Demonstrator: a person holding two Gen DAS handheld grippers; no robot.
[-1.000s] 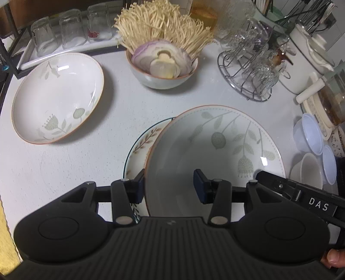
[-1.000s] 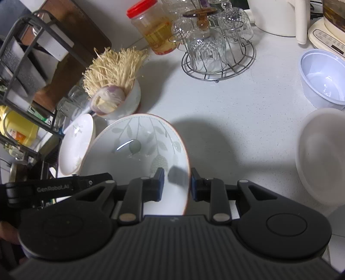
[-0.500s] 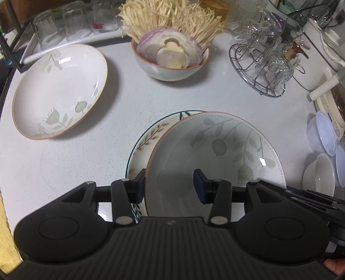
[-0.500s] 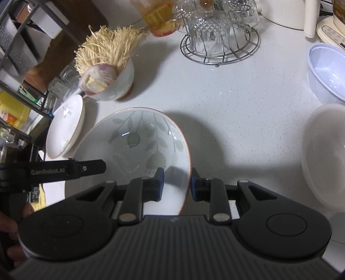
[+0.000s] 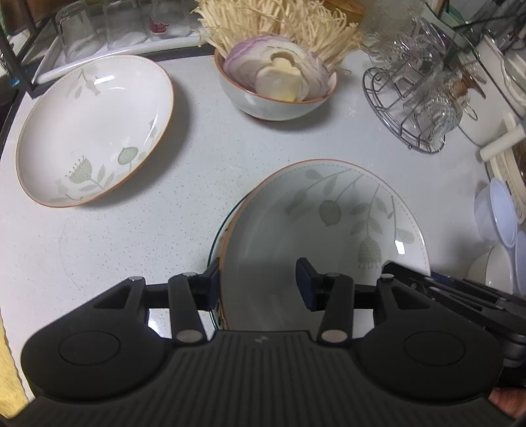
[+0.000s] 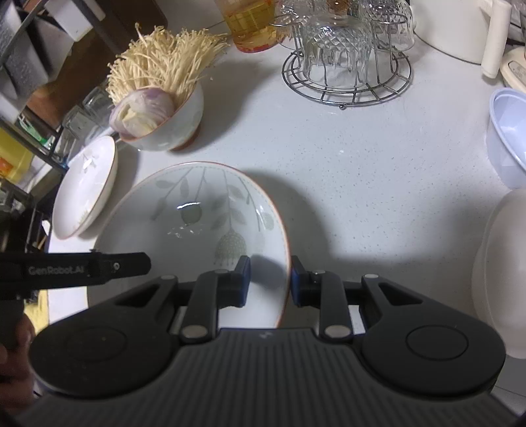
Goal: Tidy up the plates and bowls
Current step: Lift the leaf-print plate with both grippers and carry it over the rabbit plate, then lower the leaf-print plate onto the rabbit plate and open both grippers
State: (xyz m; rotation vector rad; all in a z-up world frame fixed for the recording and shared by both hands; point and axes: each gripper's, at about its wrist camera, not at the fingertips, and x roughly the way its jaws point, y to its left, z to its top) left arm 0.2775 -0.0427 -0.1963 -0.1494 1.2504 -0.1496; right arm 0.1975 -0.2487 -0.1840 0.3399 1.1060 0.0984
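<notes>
Right tongs (image 6: 268, 279): clenched on the bowl's (image 6: 197, 210) near rim.
Left tongs (image 5: 256, 282): released, straddling the bowl's rim.
Plate (image 5: 215, 249): under the bowl.

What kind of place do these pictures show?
Most likely a home kitchen counter: a wire rack of upturned glasses, a bowl of enoki mushrooms and onion, and a white electric kettle stand on it.

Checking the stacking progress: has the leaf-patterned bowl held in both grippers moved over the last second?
Yes. The leaf-patterned bowl has shifted left over the dark-rimmed plate, which now shows only as a sliver.
</notes>
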